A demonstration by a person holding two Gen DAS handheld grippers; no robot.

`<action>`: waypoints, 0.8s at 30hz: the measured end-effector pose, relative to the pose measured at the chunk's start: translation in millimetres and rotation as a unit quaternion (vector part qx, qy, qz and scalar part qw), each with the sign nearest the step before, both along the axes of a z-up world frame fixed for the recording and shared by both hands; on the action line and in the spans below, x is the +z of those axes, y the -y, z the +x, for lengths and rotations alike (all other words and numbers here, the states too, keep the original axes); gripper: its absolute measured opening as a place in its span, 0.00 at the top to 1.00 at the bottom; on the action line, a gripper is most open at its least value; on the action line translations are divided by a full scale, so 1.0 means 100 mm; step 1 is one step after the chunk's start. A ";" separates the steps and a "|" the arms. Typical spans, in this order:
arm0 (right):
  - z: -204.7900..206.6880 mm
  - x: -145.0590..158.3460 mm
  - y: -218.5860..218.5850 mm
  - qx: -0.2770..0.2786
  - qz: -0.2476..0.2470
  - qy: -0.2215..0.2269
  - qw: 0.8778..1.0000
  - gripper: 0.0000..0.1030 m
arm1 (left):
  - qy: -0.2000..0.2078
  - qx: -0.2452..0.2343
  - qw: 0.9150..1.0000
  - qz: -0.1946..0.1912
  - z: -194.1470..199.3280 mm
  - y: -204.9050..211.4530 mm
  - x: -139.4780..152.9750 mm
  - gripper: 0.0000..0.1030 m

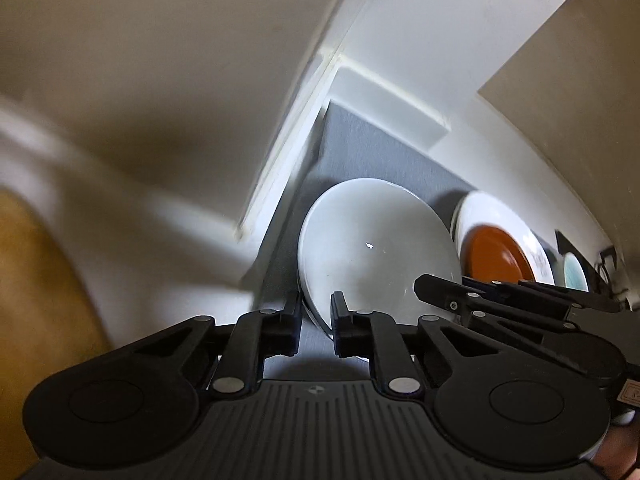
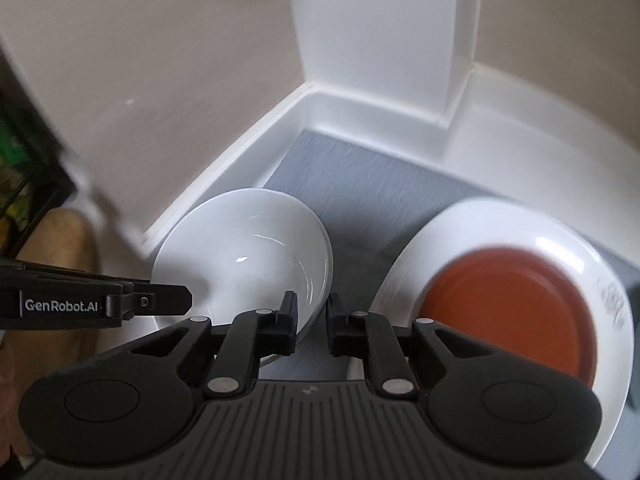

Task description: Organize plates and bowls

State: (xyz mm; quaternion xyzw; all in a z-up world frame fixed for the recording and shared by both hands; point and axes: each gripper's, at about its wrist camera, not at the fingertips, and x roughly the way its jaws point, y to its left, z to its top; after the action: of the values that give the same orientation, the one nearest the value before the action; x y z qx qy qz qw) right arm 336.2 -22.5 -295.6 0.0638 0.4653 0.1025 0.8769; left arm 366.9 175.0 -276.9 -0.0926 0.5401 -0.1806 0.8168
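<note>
Where the cream walls meet a white skirting board (image 2: 240,136), a grey mat (image 2: 360,192) covers the floor of the corner, boxed by a white pillar (image 2: 380,40) at the back. Left wrist view is blurred on its left side; a yellowish patch there cannot be made out.

Left gripper (image 1: 316,320): fingers part-open with a gap between them, the near rim of the white bowl (image 1: 376,248) sitting in that gap. Whether the pads touch the rim cannot be told.

Right gripper (image 2: 312,320): fingers likewise apart, straddling the right-hand rim of the same white bowl (image 2: 244,248), one finger inside the bowl, one outside over the mat. Contact not clear.

Bowl lies ahead and left of the right gripper, near the skirting. Just right of that gripper lies a white plate with an orange centre (image 2: 512,300), apart from the bowl with mat between. Beyond it, in the left view, a teal-tinted dish (image 1: 574,272) shows at the edge.
</note>
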 end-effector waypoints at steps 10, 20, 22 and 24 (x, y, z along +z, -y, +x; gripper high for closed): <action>-0.01 -0.08 -0.08 -0.008 0.003 -0.002 1.000 0.86 | -0.008 -0.009 1.000 0.013 0.04 0.04 -0.03 0.84; -0.52 0.48 0.57 -0.061 0.032 0.053 0.996 0.86 | 0.029 -0.051 0.998 0.015 -0.22 0.68 0.59 0.84; -0.67 0.57 0.82 -0.085 0.023 0.069 0.994 0.85 | 0.031 -0.084 0.996 0.013 -0.21 1.03 0.63 0.84; -0.85 0.65 1.07 -0.113 0.007 0.090 0.989 0.85 | 0.025 -0.114 0.993 0.007 -0.20 1.38 0.66 0.84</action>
State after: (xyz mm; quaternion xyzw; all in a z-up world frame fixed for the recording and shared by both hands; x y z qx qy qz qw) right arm 251.4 -129.0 -230.7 0.1126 0.3733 0.0109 0.9208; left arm 347.0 37.0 -210.8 -0.0200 0.5281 -0.2707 0.8046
